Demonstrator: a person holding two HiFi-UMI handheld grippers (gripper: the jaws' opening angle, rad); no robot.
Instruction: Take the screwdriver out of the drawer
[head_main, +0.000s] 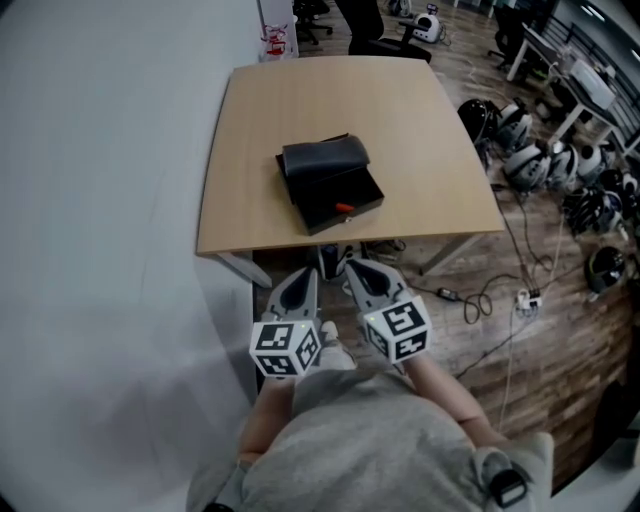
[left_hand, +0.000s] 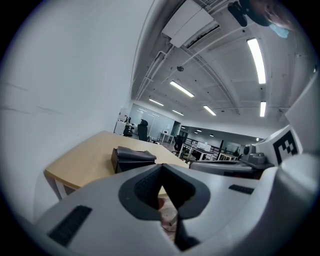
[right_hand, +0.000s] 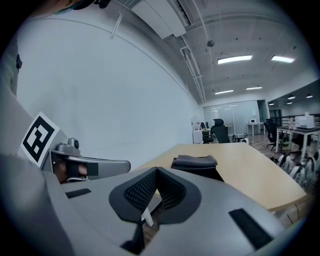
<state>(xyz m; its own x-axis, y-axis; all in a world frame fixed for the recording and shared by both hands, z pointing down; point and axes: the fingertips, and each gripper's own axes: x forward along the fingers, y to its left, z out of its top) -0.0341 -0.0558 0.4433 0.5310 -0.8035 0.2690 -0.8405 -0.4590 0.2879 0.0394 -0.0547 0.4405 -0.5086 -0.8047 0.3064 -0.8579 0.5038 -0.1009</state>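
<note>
Both hand-held grippers held low, short of the counter

Forearms are drawn in close to the body, with the left hand-held gripper (head_main: 310, 272) and right hand-held gripper (head_main: 354, 268) side by side, nearly touching, each pointing forward and slightly down. Both have their jaws pressed together with nothing between them. Just ahead of their tips is the near edge of the counter (head_main: 250, 140). Farther ahead, well apart from both, a black box (head_main: 322, 158) stands with its drawer (head_main: 368, 192) pulled open towards them. The screwdriver (head_main: 343, 208) lies inside, showing an orange handle.
</note>
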